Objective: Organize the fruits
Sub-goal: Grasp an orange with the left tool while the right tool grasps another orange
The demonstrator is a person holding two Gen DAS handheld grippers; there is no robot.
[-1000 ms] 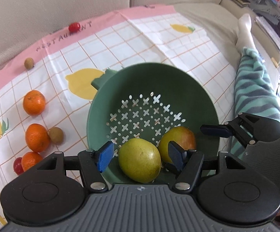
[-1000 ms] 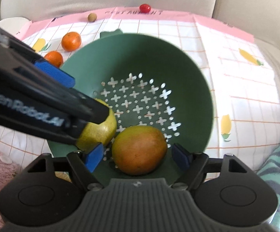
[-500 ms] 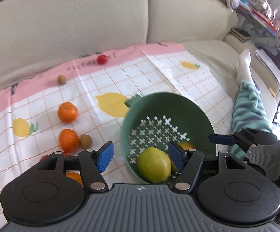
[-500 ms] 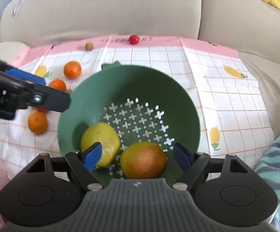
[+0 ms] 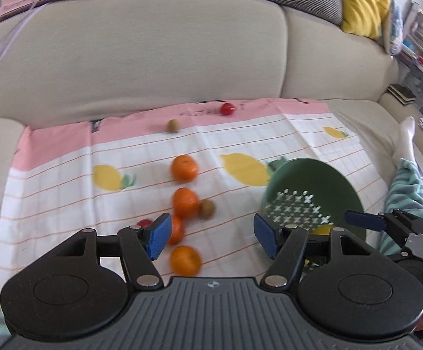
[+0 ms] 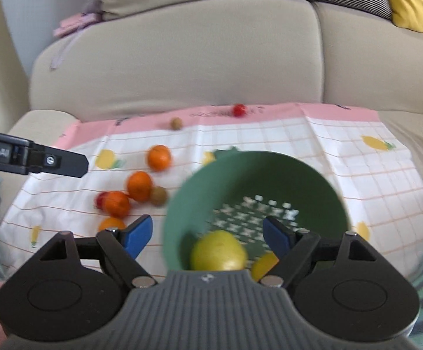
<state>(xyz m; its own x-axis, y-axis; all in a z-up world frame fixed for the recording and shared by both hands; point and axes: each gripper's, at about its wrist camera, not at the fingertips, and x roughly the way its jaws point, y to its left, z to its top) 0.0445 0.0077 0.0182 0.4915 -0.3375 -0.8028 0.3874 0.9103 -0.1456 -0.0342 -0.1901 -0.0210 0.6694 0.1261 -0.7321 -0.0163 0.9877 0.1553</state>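
Note:
A green colander [image 6: 258, 180] [image 5: 313, 186] sits on the lemon-print cloth [image 5: 65, 192] on the sofa. It holds a yellow-green pear [image 6: 218, 253] and a second orange-yellow fruit [image 6: 265, 265], mostly hidden. Several oranges [image 5: 184, 167] [image 6: 139, 186], two kiwis [image 5: 206, 208] [image 5: 173, 125] and two small red fruits [image 5: 227, 108] [image 6: 102, 198] lie on the cloth to the colander's left. My left gripper [image 5: 211, 237] is open and empty above the oranges. My right gripper [image 6: 207, 234] is open and empty over the colander's near side.
The sofa backrest [image 5: 141, 58] rises behind the cloth. A yellow cushion [image 5: 363, 3] sits at the top right. A person's striped leg and white sock [image 5: 405, 157] lie to the right of the colander.
Both grippers have pulled back and up from the colander, empty. The left view has swung left toward the oranges. The pear and the other fruit stay in the colander.

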